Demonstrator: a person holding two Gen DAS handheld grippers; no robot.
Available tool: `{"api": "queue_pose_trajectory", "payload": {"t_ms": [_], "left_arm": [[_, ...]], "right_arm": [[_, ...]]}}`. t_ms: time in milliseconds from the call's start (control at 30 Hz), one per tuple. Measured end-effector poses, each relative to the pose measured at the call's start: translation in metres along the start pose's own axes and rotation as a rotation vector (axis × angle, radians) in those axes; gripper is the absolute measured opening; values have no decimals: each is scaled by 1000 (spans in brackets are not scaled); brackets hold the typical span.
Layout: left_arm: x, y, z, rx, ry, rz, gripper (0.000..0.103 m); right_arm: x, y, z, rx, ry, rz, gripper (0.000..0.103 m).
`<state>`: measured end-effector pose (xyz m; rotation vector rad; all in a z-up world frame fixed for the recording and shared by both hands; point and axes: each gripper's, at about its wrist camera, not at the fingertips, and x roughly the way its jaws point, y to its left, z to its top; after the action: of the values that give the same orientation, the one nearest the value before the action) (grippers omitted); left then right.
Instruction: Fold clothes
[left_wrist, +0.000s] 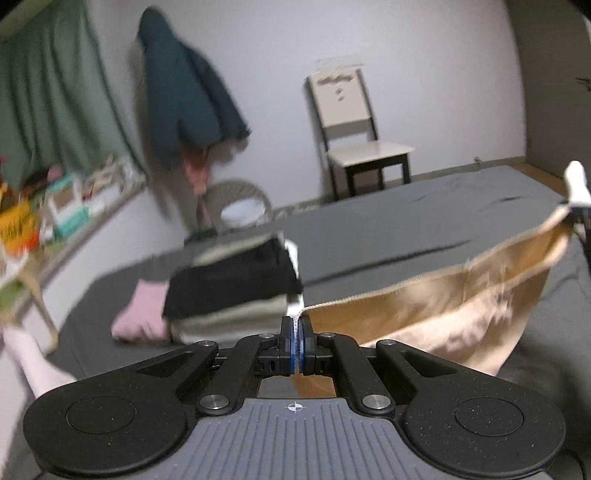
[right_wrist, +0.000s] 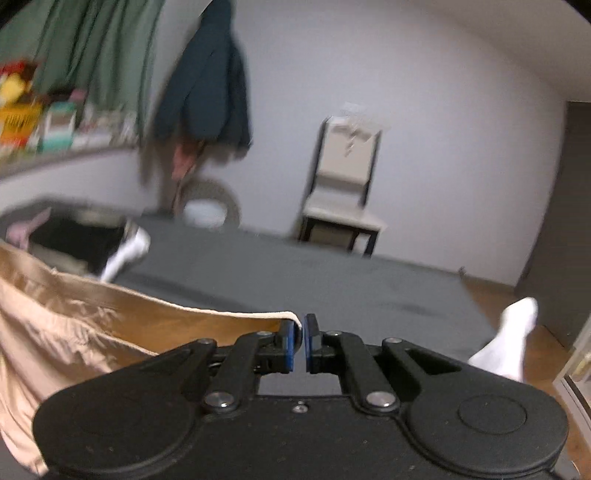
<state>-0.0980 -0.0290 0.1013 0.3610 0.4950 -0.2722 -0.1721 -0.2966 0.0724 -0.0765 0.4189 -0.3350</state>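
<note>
A pile of folded clothes (left_wrist: 236, 291) is stacked on the bed (left_wrist: 388, 229), while beside it a tan cloth (left_wrist: 424, 306), still unfolded, is pinched tight by both the left tongs (left_wrist: 297, 334) and the right tongs (right_wrist: 298, 341).

No readable text or numbers; shelf packaging too blurred

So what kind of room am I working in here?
Most likely a bedroom: a low bed with a grey sheet, a stack of folded clothes on it, and a dark jacket hanging on the wall.
</note>
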Motion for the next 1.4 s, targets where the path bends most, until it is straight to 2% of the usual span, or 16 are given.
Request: {"api": "queue_pose_trajectory", "payload": {"t_ms": [133, 233, 333, 500, 667, 867, 1033, 1167, 1267, 1400], "left_arm": [[-26, 6, 17, 71, -67, -3, 2], [-26, 12, 21, 78, -60, 17, 2], [-3, 24, 15, -10, 19, -6, 2], [51, 33, -13, -169, 182, -58, 2], [84, 27, -42, -253, 271, -90, 2], [102, 15, -83, -343, 343, -109, 2], [108, 15, -107, -482, 395, -142, 2], [104, 15, -116, -572, 366, -165, 2], [105, 13, -117, -609, 355, -172, 2], [111, 8, -117, -607, 389, -169, 2]], "right_arm": [[-24, -25, 19, 151, -29, 46, 6], [-22, -28, 17, 188, 15, 96, 6], [0, -16, 7, 140, 84, 107, 6], [54, 7, -21, 83, 218, 123, 6], [87, 18, -55, 59, 334, 121, 6], [96, 31, -86, 10, 440, 116, 6], [96, 40, -89, -34, 455, 109, 7], [94, 46, -91, -84, 450, 103, 7], [92, 49, -91, -113, 444, 104, 9], [90, 54, -92, -147, 431, 103, 20]]}}
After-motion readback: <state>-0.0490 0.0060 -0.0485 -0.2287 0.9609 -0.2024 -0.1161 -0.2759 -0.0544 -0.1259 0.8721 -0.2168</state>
